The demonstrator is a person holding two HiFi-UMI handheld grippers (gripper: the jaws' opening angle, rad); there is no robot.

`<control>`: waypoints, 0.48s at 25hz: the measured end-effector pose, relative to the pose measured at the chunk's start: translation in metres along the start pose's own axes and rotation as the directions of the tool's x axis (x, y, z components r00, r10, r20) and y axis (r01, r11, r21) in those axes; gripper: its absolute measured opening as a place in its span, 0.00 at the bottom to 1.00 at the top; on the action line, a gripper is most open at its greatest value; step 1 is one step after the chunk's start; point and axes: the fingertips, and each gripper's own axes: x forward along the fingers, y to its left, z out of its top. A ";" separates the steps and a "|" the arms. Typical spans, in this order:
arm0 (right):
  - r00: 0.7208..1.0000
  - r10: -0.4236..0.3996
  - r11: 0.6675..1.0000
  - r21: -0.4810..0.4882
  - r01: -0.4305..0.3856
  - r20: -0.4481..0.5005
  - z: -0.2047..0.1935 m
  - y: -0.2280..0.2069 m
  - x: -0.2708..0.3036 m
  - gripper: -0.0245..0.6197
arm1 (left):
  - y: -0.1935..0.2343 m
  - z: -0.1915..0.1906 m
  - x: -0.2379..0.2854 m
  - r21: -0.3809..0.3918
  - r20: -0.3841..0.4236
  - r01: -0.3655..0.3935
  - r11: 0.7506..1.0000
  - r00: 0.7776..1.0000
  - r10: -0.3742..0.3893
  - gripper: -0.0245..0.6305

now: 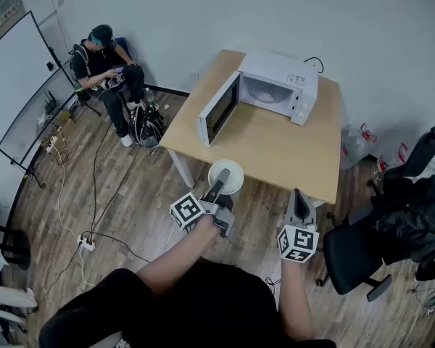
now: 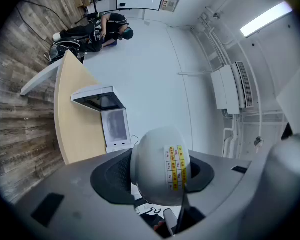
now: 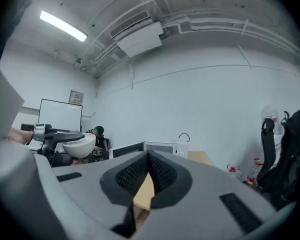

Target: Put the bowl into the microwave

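- Jaws of my left gripper (image 1: 221,183) pinch the white bowl (image 1: 233,172) by its rim; it could tip or slip.
- Jaws of my right gripper (image 1: 299,200) sit together, empty, offering no support.

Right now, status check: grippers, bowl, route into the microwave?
Left gripper shut on round white bowl, held above light wooden table's near edge. Right gripper shut, empty. White microwave door open; nothing blocking the route.
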 end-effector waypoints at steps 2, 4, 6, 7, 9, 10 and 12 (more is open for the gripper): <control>1.000 0.003 1.000 0.014 -0.003 0.005 0.000 -0.003 -0.004 0.13 | -0.003 -0.006 -0.001 -0.004 -0.004 0.030 1.000 1.000 -0.030 0.37; 1.000 0.001 1.000 0.030 -0.001 0.009 -0.001 -0.007 -0.009 0.13 | -0.003 -0.013 -0.003 -0.006 -0.009 0.033 0.999 0.999 -0.033 0.36; 1.000 -0.013 1.000 0.021 0.013 0.001 -0.003 -0.013 -0.015 0.13 | -0.001 -0.018 -0.006 -0.009 -0.012 0.017 1.000 1.000 -0.017 0.36; 1.000 -0.017 1.000 0.011 0.017 -0.005 -0.004 -0.015 -0.017 0.13 | 0.001 -0.020 -0.008 -0.008 -0.012 0.005 1.000 1.000 -0.005 0.36; 1.000 -0.005 1.000 0.030 0.006 -0.013 -0.009 -0.016 -0.021 0.13 | 0.002 -0.023 -0.011 0.001 -0.011 -0.001 1.000 1.000 0.001 0.37; 1.000 0.003 0.999 0.050 -0.002 -0.018 -0.013 -0.017 -0.023 0.13 | 0.002 -0.025 -0.012 0.003 -0.008 0.004 1.000 1.000 -0.004 0.37; 1.000 0.001 0.998 0.066 0.001 -0.031 -0.023 -0.020 -0.027 0.13 | 0.007 -0.030 -0.018 -0.005 -0.001 0.006 1.000 1.000 -0.006 0.37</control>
